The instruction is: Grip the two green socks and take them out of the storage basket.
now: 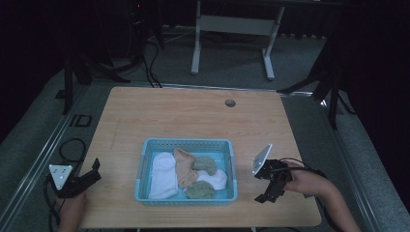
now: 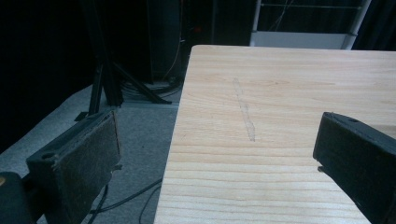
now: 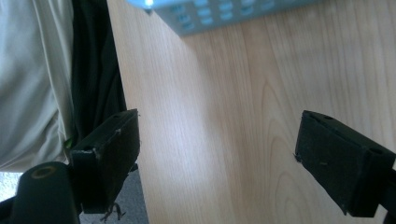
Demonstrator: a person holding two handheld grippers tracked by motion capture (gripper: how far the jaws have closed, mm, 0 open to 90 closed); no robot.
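A light blue plastic basket [image 1: 141, 166] sits near the table's front middle. It holds several rolled cloths: a white one [image 1: 163, 174], a peach one [image 1: 183, 166], green ones [image 1: 205, 164] and another white piece [image 1: 215, 180]. My left gripper [image 1: 91, 173] hovers at the table's front left edge, open and empty; its jaws straddle the table's edge with floor on one side. My right gripper [image 1: 270, 191] is to the right of the basket, open and empty, over bare wood. A corner of the basket [image 3: 219, 14] appears at the top of the right gripper view.
The wooden table [image 1: 193, 116] has a round cable hole [image 1: 230, 103] near its far edge. A faint scuff line [image 2: 245, 112] marks the wood. Tripod legs and cables [image 1: 140, 63] stand on the grey floor beyond. The person's pale clothing [image 3: 32, 79] is close to the front edge.
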